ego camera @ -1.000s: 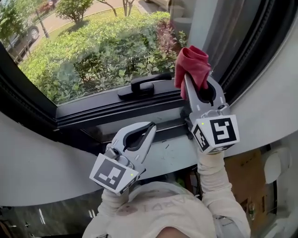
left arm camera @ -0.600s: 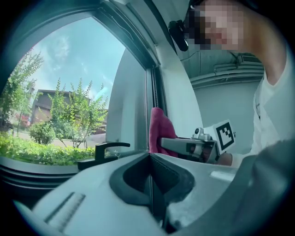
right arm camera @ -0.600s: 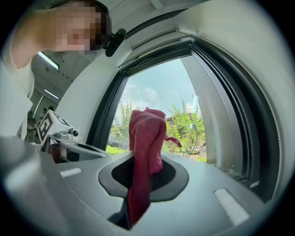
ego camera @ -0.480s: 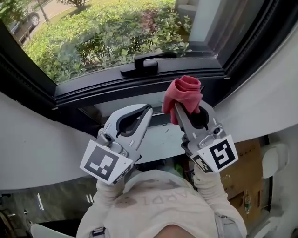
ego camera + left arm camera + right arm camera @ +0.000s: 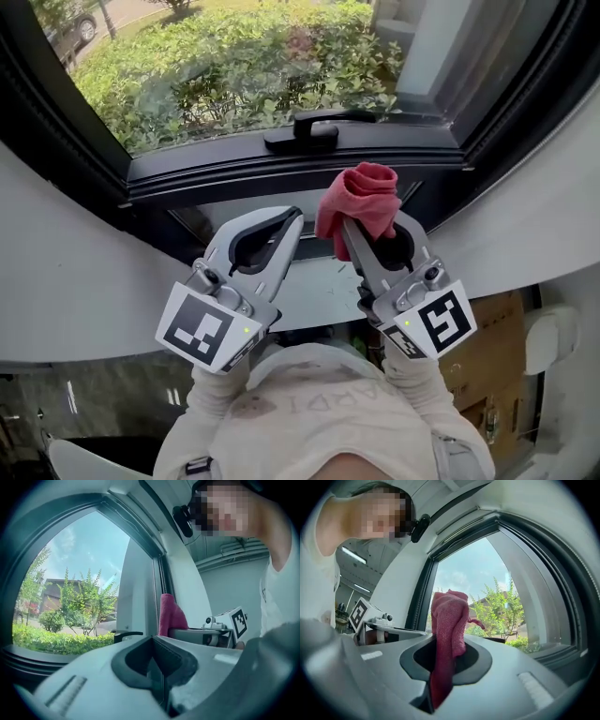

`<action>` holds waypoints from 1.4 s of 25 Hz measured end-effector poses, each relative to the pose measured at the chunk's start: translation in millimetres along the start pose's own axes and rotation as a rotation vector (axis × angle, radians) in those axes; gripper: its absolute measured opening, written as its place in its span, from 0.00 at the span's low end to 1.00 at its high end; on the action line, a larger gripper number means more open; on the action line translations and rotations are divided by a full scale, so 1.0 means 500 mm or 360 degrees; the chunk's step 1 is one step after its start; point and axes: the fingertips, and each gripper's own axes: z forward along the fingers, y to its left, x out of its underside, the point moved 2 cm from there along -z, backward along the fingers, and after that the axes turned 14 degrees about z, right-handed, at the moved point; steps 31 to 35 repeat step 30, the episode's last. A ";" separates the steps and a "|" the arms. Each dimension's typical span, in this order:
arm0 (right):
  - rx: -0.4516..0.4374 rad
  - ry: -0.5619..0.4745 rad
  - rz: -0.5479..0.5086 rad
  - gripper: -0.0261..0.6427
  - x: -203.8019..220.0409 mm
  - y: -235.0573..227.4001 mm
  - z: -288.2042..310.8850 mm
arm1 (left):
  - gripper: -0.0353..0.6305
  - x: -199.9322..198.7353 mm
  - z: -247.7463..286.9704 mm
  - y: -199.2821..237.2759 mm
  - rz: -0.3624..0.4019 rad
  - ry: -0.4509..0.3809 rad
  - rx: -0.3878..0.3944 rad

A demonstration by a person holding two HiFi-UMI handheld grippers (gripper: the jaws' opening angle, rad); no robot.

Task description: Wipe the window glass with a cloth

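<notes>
A bunched red cloth (image 5: 359,200) sticks up out of my right gripper (image 5: 367,223), which is shut on it; in the right gripper view the cloth (image 5: 447,620) runs down between the closed jaws. The cloth is held below the window glass (image 5: 244,66), level with the dark lower frame, apart from the pane. My left gripper (image 5: 292,221) is beside it on the left, shut with nothing in it. From the left gripper view the cloth (image 5: 171,615) shows to the right, in front of the window's side frame.
A black window handle (image 5: 307,132) sits on the dark lower frame (image 5: 281,169). White curved wall lies on both sides, and a pale sill (image 5: 314,291) is under the grippers. Green bushes stand outside. Cardboard boxes (image 5: 487,361) sit at the lower right.
My right gripper has come down and towards me with the cloth, from up by the handle to below the frame. The left gripper shifted only slightly. The view tilted, so the window sits higher.
</notes>
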 end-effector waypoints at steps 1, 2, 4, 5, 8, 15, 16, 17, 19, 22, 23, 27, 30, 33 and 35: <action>-0.0003 -0.0002 0.0019 0.15 0.001 0.001 0.000 | 0.05 -0.001 -0.002 0.002 -0.0002 0.0001 -0.0004; -0.0006 -0.0006 0.0029 0.15 0.000 0.003 0.002 | 0.05 -0.001 -0.004 0.003 -0.0006 0.0005 -0.0008; -0.0012 -0.0015 0.0020 0.15 -0.006 0.007 0.005 | 0.05 -0.003 -0.007 0.003 -0.0015 0.0006 -0.0011; -0.0014 -0.0018 0.0010 0.15 -0.008 0.010 0.007 | 0.05 -0.003 -0.008 0.003 -0.0016 0.0004 -0.0010; -0.0022 -0.0013 0.0004 0.15 -0.009 0.016 0.013 | 0.05 -0.003 -0.012 0.002 -0.0015 -0.0006 -0.0006; -0.0053 0.0009 0.0044 0.15 0.005 0.032 0.025 | 0.05 0.000 -0.025 0.007 -0.0022 0.0001 -0.0016; -0.0057 0.0009 0.0046 0.15 0.005 0.033 0.027 | 0.05 0.000 -0.026 0.008 -0.0025 0.0004 -0.0020; -0.0060 0.0008 0.0048 0.15 0.005 0.035 0.027 | 0.05 0.000 -0.028 0.009 -0.0026 0.0005 -0.0023; -0.0062 0.0010 0.0049 0.15 0.005 0.037 0.028 | 0.05 0.000 -0.031 0.009 -0.0026 0.0007 -0.0026; -0.0065 0.0013 0.0054 0.15 0.007 0.039 0.028 | 0.05 0.000 -0.032 0.009 -0.0024 0.0007 -0.0025; -0.0067 0.0013 0.0055 0.15 0.007 0.040 0.028 | 0.05 -0.001 -0.033 0.009 -0.0024 0.0005 -0.0025; -0.0069 0.0012 0.0048 0.15 0.005 0.043 0.025 | 0.05 -0.004 -0.032 0.005 -0.0024 -0.0006 -0.0020; -0.0067 0.0011 0.0042 0.15 0.002 0.043 0.020 | 0.05 -0.008 -0.030 -0.001 -0.0021 -0.0007 -0.0009; -0.0067 0.0011 0.0042 0.15 0.002 0.043 0.020 | 0.05 -0.008 -0.030 -0.001 -0.0021 -0.0007 -0.0009; -0.0067 0.0011 0.0042 0.15 0.002 0.043 0.020 | 0.05 -0.008 -0.030 -0.001 -0.0021 -0.0007 -0.0009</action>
